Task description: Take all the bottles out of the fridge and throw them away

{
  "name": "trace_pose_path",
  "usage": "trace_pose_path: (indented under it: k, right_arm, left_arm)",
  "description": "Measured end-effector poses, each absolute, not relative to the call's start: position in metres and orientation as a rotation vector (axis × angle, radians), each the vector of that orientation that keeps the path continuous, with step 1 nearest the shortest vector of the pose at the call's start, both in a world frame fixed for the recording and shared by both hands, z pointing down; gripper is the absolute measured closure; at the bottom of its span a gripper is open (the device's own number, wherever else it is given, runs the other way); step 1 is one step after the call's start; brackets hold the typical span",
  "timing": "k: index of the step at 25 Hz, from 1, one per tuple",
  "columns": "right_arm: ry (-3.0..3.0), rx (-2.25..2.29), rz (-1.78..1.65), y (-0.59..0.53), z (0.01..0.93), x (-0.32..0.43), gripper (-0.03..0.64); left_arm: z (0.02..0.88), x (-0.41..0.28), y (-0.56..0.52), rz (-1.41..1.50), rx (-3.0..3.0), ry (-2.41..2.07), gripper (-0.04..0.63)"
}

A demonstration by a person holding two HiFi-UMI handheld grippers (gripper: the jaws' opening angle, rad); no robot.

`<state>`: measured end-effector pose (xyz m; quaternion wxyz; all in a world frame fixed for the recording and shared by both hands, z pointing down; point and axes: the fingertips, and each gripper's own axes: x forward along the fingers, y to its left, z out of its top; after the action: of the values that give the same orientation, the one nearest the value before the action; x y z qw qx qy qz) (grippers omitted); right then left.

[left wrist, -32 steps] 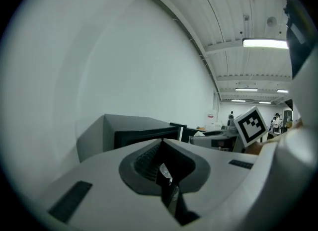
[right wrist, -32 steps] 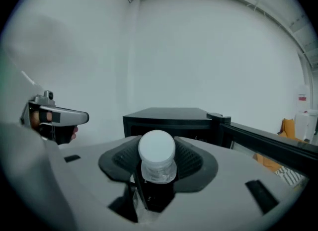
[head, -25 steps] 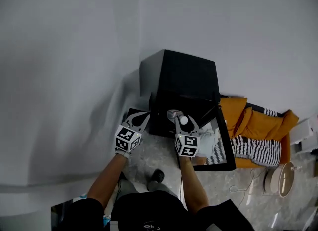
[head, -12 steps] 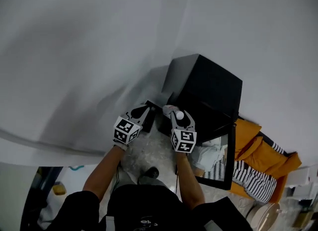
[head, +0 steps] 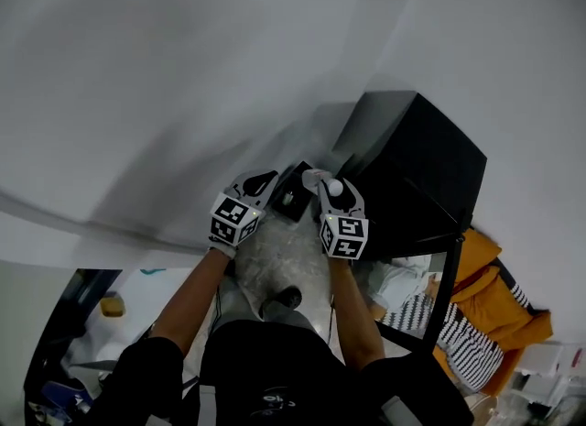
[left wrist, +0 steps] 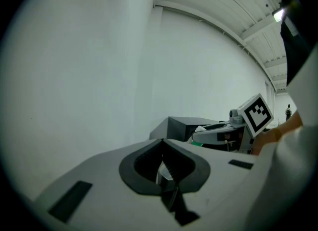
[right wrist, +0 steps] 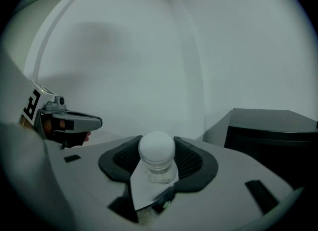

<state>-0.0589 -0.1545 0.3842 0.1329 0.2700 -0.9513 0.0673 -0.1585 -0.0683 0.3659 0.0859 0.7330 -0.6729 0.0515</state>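
My right gripper [head: 320, 182] is shut on a small clear bottle with a white round cap [head: 335, 188]. In the right gripper view the bottle [right wrist: 157, 158] stands between the black pads, cap up. The left gripper [head: 265, 180] is beside it on the left, shut and holding nothing, its tips meeting [left wrist: 161, 144]. Between and just beyond the two grippers a small black bin [head: 293, 193] stands by the white wall. The black fridge [head: 417, 163] is to the right, behind the right gripper, and also shows in the gripper views [left wrist: 186, 125] [right wrist: 268, 130].
The fridge's door [head: 441, 291] hangs open at the lower right. Orange and striped cloth [head: 499, 310] lies beyond it. A white wall fills the top and left. Below the grippers is a dark shoe [head: 287, 298]. Clutter lies at the lower left [head: 110, 305].
Both grippers have swung left, away from the fridge's open front and towards the black bin by the wall. The bottle has stayed in the right gripper. The fridge now lies further right.
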Motion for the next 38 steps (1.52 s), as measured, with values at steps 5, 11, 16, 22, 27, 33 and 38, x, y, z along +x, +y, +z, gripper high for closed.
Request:
trace_pose_path:
  k: [5,11,16,22,27,33,38]
  right_arm:
    - [-2.739,0.763,0.214,-0.159,0.41,-0.075,0.414]
    - [-2.702,0.784,0.249,-0.176,0.462,-0.092,0.414]
    - [-2.658,0.801,0.269,-0.191,0.526,-0.1,0.414]
    - [-2.621,0.807,0.279,-0.198,0.615,-0.113,0.414]
    - [-2.58,0.803,0.306,-0.194,0.696,-0.109,0.414]
    - [-2.534,0.812,0.351,-0.195,0.76,-0.109,0.414]
    - [-2.502,0.812,0.377,-0.196,0.807,-0.113,0.414]
  left_arm:
    - [0.391,-0.169,-0.066,0.167,2.169,-1.965,0.589]
    - [0.446,-0.179,-0.077,0.219,2.168,-1.857,0.589]
    - [0.507,-0.182,-0.094,0.238,2.178,-1.758,0.589]
    - [0.584,-0.188,-0.111,0.212,2.186,-1.686,0.589]
    - [0.667,-0.184,-0.113,0.224,2.165,-1.61,0.589]
    - [0.73,-0.18,-0.117,0.263,2.152,-1.537,0.589]
    - [0.761,-0.181,-0.128,0.263,2.162,-1.507,0.589]
